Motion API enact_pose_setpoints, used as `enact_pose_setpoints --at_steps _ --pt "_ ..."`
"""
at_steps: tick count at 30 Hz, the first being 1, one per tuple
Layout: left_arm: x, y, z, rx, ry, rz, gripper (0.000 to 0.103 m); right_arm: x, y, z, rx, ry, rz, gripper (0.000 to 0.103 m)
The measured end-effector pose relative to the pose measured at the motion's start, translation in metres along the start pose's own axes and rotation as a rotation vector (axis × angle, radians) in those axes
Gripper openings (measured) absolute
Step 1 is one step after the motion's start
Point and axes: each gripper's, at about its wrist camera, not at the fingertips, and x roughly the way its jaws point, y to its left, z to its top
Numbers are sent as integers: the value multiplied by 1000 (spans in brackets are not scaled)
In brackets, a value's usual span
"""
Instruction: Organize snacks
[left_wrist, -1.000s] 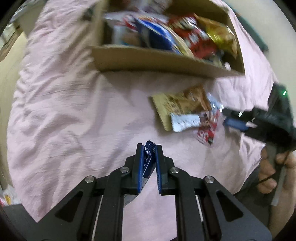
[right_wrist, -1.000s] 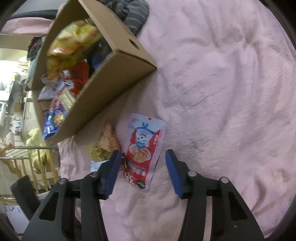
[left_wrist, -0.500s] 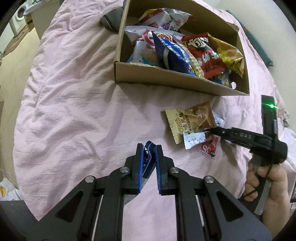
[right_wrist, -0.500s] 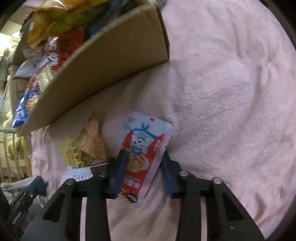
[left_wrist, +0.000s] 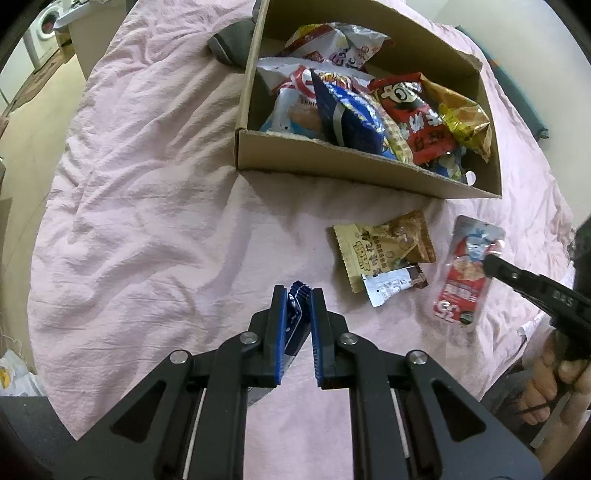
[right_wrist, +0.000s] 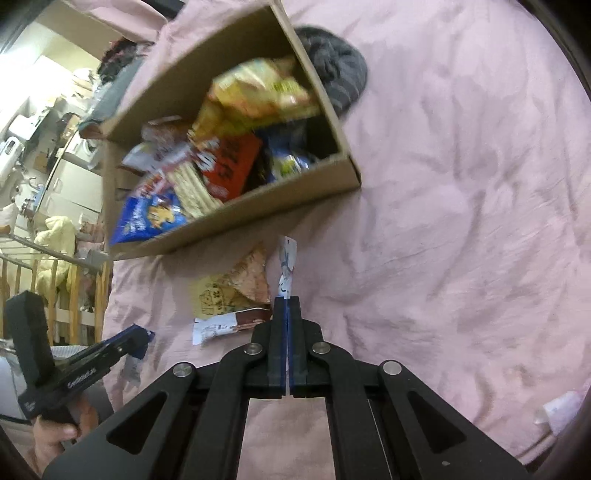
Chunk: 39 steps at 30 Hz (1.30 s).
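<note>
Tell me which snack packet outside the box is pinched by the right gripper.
The red-and-white pouch; the right gripper grips it, while the tan packet and small bar lie untouched.

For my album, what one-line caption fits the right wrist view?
Right gripper pinches a red-and-white snack pouch edge-on before an open brown cardboard box of snacks.

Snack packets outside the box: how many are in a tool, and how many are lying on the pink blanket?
In a tool: 2, the blue packet and the red-and-white pouch.
Lying on the blanket: 2, the tan packet and the small white-and-brown bar.
Total: 4.
</note>
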Motion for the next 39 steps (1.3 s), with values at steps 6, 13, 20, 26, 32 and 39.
enact_pose_setpoints --at_steps 6,13,20,26,32,39 --pt "-22 6 -1 -57 -67 -33 9 -37 16 4 -51 -107 101 0" --pt "-64 5 19 -80 -194 -68 9 -62 33 18 -88 -201 190 0" --pt "-99 -1 69 -68 -294 -118 9 -63 44 48 -99 -267 215 0" --pt "-93 -15 104 -29 -314 -99 9 -48 52 72 -95 -270 217 0" --pt "-71 -15 124 -51 -299 -145 9 -28 61 94 -114 -262 202 0" --pt "-47 -9 140 -85 -310 -213 9 4 64 114 -121 -241 185 0"
